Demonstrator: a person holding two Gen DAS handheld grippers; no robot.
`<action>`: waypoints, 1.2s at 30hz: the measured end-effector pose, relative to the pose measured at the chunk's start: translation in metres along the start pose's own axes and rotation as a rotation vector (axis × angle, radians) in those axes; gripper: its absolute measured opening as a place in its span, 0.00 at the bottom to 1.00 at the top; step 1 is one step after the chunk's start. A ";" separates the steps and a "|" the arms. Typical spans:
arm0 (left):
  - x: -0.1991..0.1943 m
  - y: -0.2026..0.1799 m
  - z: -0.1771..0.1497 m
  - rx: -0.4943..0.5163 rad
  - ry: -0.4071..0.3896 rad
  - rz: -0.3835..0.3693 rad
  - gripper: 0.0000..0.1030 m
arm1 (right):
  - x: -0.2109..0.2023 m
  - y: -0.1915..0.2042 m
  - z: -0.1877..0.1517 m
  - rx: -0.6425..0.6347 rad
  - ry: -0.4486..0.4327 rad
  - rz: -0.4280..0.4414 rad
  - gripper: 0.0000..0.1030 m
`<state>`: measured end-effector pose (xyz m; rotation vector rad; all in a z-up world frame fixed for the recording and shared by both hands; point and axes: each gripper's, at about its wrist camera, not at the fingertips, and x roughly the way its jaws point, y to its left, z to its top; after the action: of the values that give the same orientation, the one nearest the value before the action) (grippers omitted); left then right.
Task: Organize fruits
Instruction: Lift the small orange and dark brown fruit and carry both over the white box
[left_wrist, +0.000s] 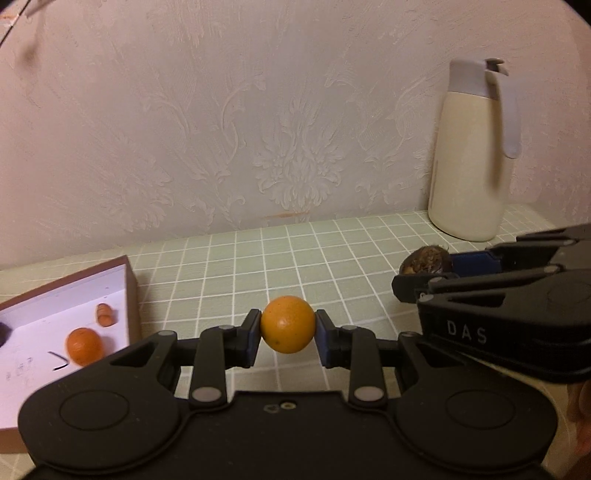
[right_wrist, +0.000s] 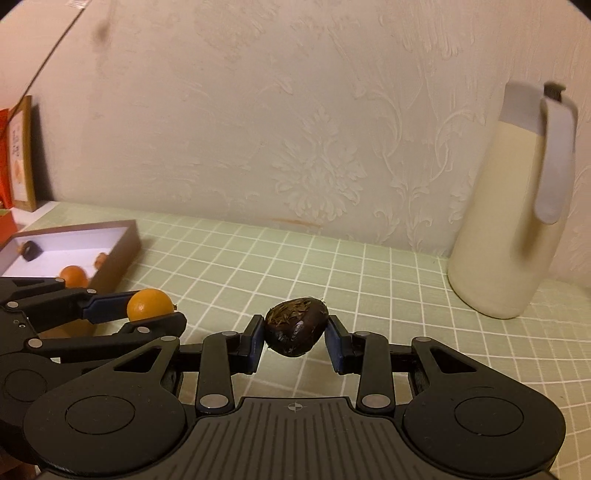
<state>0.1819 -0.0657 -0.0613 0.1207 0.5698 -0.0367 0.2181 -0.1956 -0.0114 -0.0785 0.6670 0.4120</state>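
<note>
An orange (left_wrist: 287, 324) is clamped in the left claw (left_wrist: 288, 328) and a dark fruit (right_wrist: 296, 326) in the right claw (right_wrist: 296, 332) — both held above the table (right_wrist: 369, 280). Carrying to the box (left_wrist: 130, 291) at left seems next — release inside is called for.

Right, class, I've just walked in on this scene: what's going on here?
A person is sorting fruit with two handheld grippers. The left gripper is shut on an orange fruit, held above the checked tablecloth. The right gripper holds a dark brown fruit. To the left, an open box already contains another orange and some smaller pieces. A cream jug stands by the wall.
</note>
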 end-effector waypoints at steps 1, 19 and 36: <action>-0.006 0.000 0.000 0.005 -0.003 -0.001 0.20 | -0.004 0.003 -0.001 -0.001 -0.002 0.001 0.35; -0.112 0.039 -0.030 -0.004 -0.084 0.085 0.20 | -0.085 0.075 -0.019 -0.099 -0.033 0.118 0.35; -0.194 0.125 -0.038 -0.169 -0.169 0.268 0.20 | -0.124 0.173 -0.007 -0.226 -0.147 0.365 0.35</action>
<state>0.0067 0.0635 0.0243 0.0285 0.3819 0.2591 0.0576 -0.0811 0.0700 -0.1396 0.4866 0.8369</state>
